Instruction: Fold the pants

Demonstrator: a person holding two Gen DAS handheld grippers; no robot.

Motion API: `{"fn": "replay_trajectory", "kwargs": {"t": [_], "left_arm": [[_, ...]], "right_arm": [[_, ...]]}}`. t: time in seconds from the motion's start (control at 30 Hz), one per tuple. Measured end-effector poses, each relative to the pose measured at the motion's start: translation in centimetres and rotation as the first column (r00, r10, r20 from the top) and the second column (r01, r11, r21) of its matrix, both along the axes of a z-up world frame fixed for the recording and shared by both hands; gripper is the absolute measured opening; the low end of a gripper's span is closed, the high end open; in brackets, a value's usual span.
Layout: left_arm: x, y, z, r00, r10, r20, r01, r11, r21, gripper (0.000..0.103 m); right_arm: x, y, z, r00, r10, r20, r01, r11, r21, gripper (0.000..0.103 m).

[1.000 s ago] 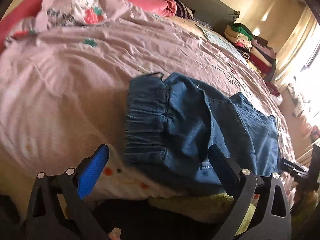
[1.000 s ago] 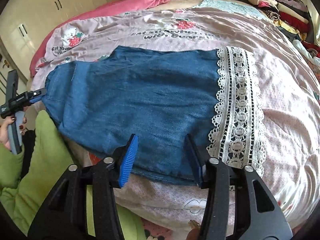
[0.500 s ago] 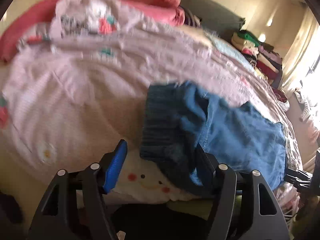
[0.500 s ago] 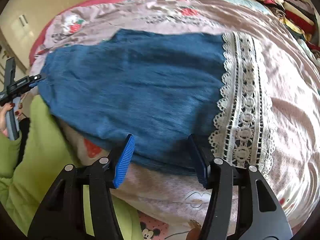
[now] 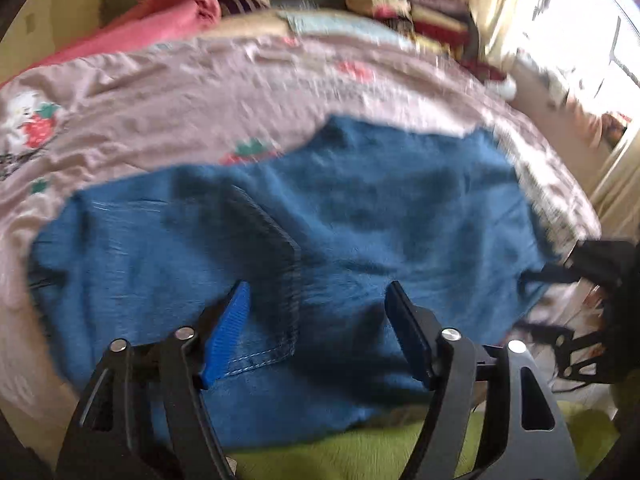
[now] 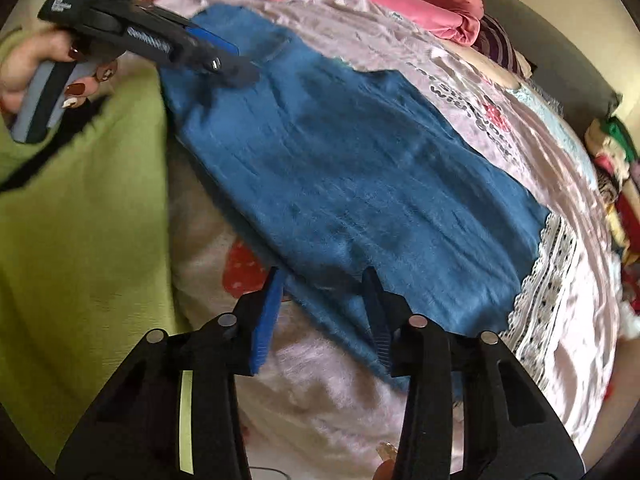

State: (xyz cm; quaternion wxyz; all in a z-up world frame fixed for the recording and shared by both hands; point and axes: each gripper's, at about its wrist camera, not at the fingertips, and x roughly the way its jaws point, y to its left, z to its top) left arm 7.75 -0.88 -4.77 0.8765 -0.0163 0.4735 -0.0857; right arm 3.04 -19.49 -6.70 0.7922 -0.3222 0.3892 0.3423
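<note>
The blue denim pants [image 5: 360, 216] lie spread flat on the pink bedspread [image 5: 208, 92], reaching from the near edge of the bed toward its middle. The left gripper [image 5: 318, 320] hangs low over the near part of the pants with its fingers spread apart; denim and a stitched pocket edge show in the gap between them, and the fingers clamp nothing. The right gripper [image 6: 326, 304] is likewise spread open at the near edge of the pants [image 6: 352, 168], its right finger over the cloth and its blue left finger over the bedspread [image 6: 472, 80] just beside the hem. A white lace band [image 6: 548, 280] lies right of the pants. A pile of folded clothes [image 5: 404, 4] sits at the far right, and green fabric [image 6: 80, 208] fills the near left.
</note>
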Motion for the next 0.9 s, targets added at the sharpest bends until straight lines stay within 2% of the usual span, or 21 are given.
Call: {"fn": "replay_trajectory", "kwargs": {"t": [0.03, 0.07, 0.1, 0.23, 0.3, 0.4, 0.53, 0.6, 0.67, 0.7, 0.77, 0.83, 0.9], "left_arm": [[0.2, -0.1, -0.6, 1.000, 0.002, -0.011, -0.002, 1.000, 0.018, 0.073], [0.4, -0.2, -1.0, 1.000, 0.001, -0.014, 0.000, 0.999, 0.034, 0.073], [0.4, -0.4, -1.2, 1.000, -0.001, -0.014, 0.001, 0.999, 0.042, 0.073], [0.0, 0.2, -1.1, 1.000, 0.003, -0.004, -0.003, 1.000, 0.011, 0.073], [0.0, 0.5, -1.4, 1.000, 0.006, 0.000, -0.006, 1.000, -0.002, 0.073], [0.1, 0.2, -1.6, 1.000, 0.005, 0.009, -0.005, 1.000, 0.005, 0.073], [-0.4, 0.1, -1.4, 1.000, 0.001, 0.024, -0.001, 1.000, -0.002, 0.073], [-0.6, 0.3, -1.2, 1.000, 0.006, 0.026, -0.005, 1.000, -0.014, 0.074], [-0.7, 0.3, -0.9, 1.000, 0.008, 0.025, -0.007, 0.999, -0.042, 0.085], [-0.7, 0.2, -0.8, 1.000, 0.006, 0.023, -0.004, 0.998, -0.058, 0.085], [-0.7, 0.0, -1.1, 1.000, -0.002, 0.018, 0.003, 0.999, -0.034, 0.085], [-0.6, -0.3, -1.3, 1.000, -0.013, 0.015, 0.013, 1.000, -0.012, 0.085], [-0.7, -0.4, -1.4, 1.000, -0.023, 0.016, 0.023, 1.000, 0.000, 0.085]], "right_arm": [[0.2, 0.2, -0.3, 1.000, 0.012, -0.013, -0.012, 1.000, 0.000, 0.024], [0.2, 0.2, -0.5, 0.999, 0.033, -0.031, -0.032, 0.999, 0.010, 0.011], [0.2, 0.1, -0.5, 0.998, 0.048, -0.044, -0.047, 0.999, 0.017, 0.007], [-0.1, -0.9, 0.4, 0.994, 0.082, -0.076, -0.078, 0.996, 0.050, 0.003], [-0.5, -1.0, -0.1, 0.989, 0.097, -0.110, -0.092, 0.995, 0.049, 0.001], [-1.2, -0.3, -2.2, 0.985, 0.106, -0.134, -0.108, 0.994, -0.006, 0.001], [-1.1, -1.2, -0.1, 0.980, 0.089, -0.179, -0.068, 0.991, 0.118, 0.002], [-1.2, -1.9, 1.6, 0.984, 0.095, -0.152, -0.067, 0.982, 0.178, 0.010], [-0.6, -2.7, 3.4, 0.990, 0.069, -0.119, -0.038, 0.969, 0.246, 0.020], [0.2, -3.1, 4.0, 0.994, 0.033, -0.108, -0.001, 0.960, 0.278, 0.026], [2.3, -3.6, 3.8, 0.990, -0.042, -0.135, 0.082, 0.948, 0.307, 0.026], [3.8, -3.7, 2.4, 0.980, -0.094, -0.175, 0.140, 0.952, 0.271, 0.026], [4.4, -3.3, -0.4, 0.966, -0.128, -0.226, 0.170, 0.969, 0.179, 0.026]]}}
